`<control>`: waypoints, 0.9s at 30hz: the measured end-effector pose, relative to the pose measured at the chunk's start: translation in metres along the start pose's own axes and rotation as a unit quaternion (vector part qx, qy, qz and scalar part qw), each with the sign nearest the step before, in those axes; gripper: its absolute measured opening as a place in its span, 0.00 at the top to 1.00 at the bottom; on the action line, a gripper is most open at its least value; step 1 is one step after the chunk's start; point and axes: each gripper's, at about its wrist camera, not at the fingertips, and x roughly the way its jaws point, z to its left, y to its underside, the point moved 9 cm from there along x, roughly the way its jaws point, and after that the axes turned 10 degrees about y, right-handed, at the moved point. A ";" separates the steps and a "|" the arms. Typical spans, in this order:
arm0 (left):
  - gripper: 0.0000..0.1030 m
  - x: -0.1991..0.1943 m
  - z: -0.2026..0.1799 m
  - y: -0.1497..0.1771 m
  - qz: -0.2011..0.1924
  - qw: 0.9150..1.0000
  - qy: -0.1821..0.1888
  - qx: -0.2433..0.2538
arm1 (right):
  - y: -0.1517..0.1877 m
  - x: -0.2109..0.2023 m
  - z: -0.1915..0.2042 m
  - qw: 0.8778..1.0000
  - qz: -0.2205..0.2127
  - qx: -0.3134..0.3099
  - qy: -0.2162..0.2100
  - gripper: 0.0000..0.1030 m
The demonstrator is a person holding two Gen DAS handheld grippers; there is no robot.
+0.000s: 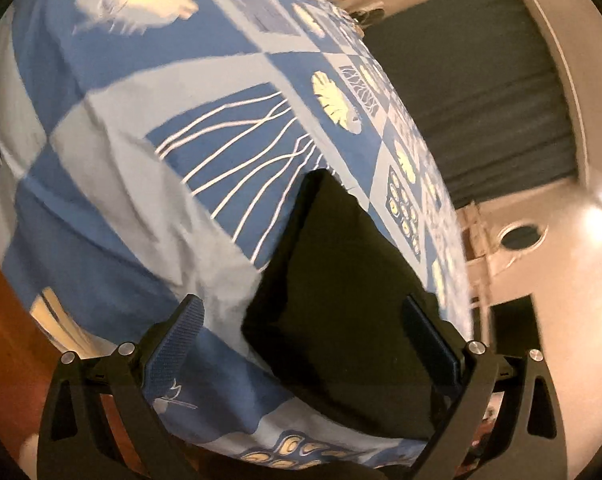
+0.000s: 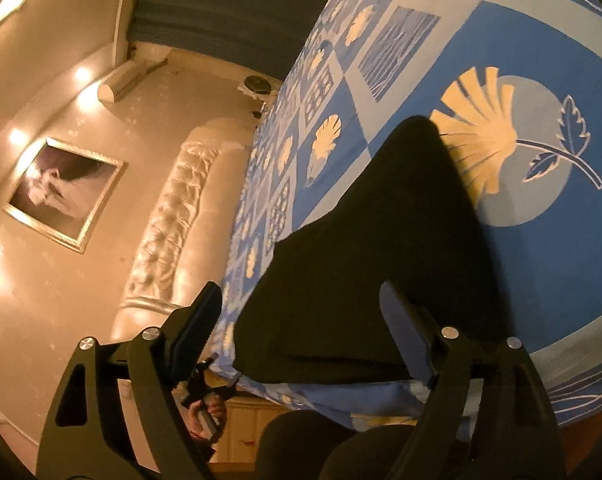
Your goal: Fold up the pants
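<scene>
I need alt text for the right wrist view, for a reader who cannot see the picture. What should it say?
Open right tongs hover over black pants lying on a bed's blue sheet printed with cream shells. Left of the bed are a tufted cream headboard and a wall with a framed picture.

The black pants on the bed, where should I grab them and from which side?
Grip the near edge of the black pants, where they lie flat at the foot of the blue bedspread. Come in low from that bed edge: stacked layers show there, and both the left gripper and right gripper already straddle it, open.
</scene>
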 end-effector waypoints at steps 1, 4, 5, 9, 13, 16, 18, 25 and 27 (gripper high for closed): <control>0.06 0.003 0.001 0.000 -0.002 1.000 0.005 -0.001 | 0.002 0.000 0.002 1.000 0.001 -0.002 0.002 0.20; 0.06 0.005 0.004 0.000 -0.007 1.000 0.013 0.001 | 0.004 0.001 0.003 1.000 0.003 0.000 0.003 0.20; 0.06 0.005 0.003 0.001 -0.010 1.000 0.017 0.004 | 0.005 0.001 0.002 1.000 0.004 0.001 0.005 0.20; 0.06 0.004 -0.007 0.014 0.003 0.998 0.065 -0.003 | 0.012 0.004 0.001 1.000 0.009 0.007 0.009 0.20; 0.06 0.010 -0.012 0.021 0.004 0.996 0.083 -0.018 | 0.017 0.011 0.000 1.000 0.015 0.016 0.011 0.20; 0.08 0.007 -0.008 0.018 -0.013 0.995 0.090 -0.038 | 0.021 0.014 0.004 1.000 0.018 0.016 0.011 0.20; 0.72 0.007 0.002 0.020 -0.023 0.997 0.064 -0.047 | 0.023 0.015 0.005 1.000 0.020 0.016 0.009 0.20; 0.85 0.004 0.012 0.022 -0.038 0.993 0.069 -0.089 | 0.021 0.012 0.004 1.000 0.016 0.022 0.010 0.20; 0.86 -0.003 -0.002 0.018 -0.049 0.993 0.075 -0.082 | 0.020 0.009 0.005 1.000 0.013 0.022 0.009 0.20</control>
